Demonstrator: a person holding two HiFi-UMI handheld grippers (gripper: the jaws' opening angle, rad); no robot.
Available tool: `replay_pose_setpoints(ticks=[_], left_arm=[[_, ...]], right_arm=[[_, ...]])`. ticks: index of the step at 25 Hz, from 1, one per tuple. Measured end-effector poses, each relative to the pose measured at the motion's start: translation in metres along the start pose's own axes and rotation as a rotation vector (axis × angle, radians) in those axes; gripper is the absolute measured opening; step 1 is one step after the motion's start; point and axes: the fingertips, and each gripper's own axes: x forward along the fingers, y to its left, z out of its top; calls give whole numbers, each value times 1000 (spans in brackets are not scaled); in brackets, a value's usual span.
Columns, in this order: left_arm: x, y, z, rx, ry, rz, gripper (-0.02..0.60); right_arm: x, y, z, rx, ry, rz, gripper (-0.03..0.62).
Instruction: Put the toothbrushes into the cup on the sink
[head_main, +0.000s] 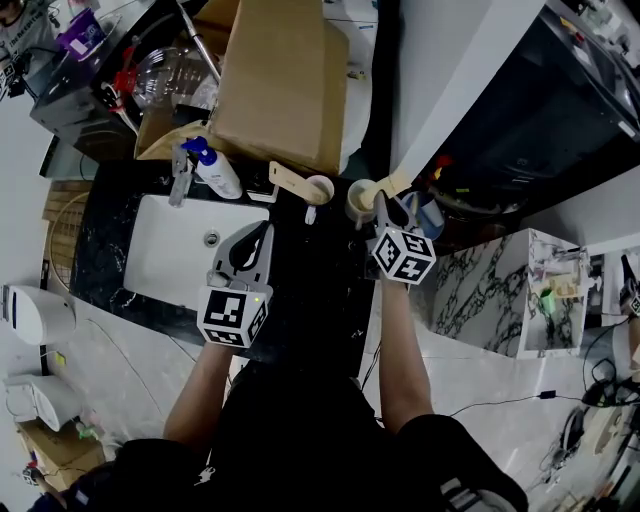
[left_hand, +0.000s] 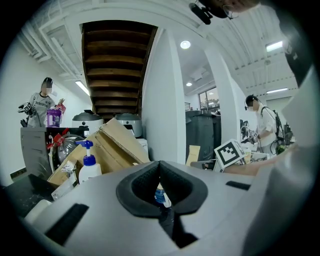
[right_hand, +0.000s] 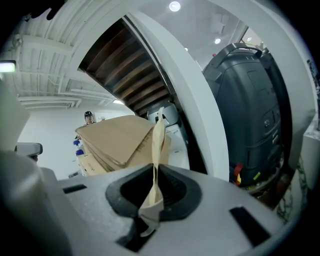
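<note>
Seen from above, a person stands at a black marble counter with a white sink basin (head_main: 165, 260) set into it. The right gripper (head_main: 383, 203) is clenched on a slim cream toothbrush (right_hand: 157, 145), which stands upright out of its jaws. The gripper hangs just beside a cream cup (head_main: 358, 200) at the back of the counter. A second cup (head_main: 319, 188) stands just left of it. The left gripper (head_main: 262, 232) is closed on nothing, at the basin's right edge. A blue-topped spray bottle (head_main: 214, 168) and a cardboard box (head_main: 280, 80) sit behind the sink.

The toothbrush is probably light and stiff, with a smooth handle that could pivot in the pads. A grip low on the handle, as here, seems best for dropping it in.
</note>
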Motion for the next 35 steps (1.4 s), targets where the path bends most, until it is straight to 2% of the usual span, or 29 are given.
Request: replay_pose_setpoints(ticks=[3, 10, 19, 21, 29, 35], left_arm=[[-3, -2, 0, 0, -1, 4, 5], [-12, -15, 2, 2, -13, 8, 5], [-29, -36, 10, 3, -45, 15, 4], [-37, -39, 13, 10, -61, 27, 3], [-74, -53, 10, 6, -70, 72, 3], [-90, -77, 6, 7, -80, 41, 3]], right_arm=[[-1, -3, -3, -1, 16, -4, 42], [-15, -9, -10, -14, 57, 2, 167], [-64, -7, -2, -44, 28, 15, 175], [-79, -2, 1, -45, 10, 37, 173], [-146, 16, 29, -91, -106, 50, 9], [-195, 29, 57, -136, -165, 47, 2]])
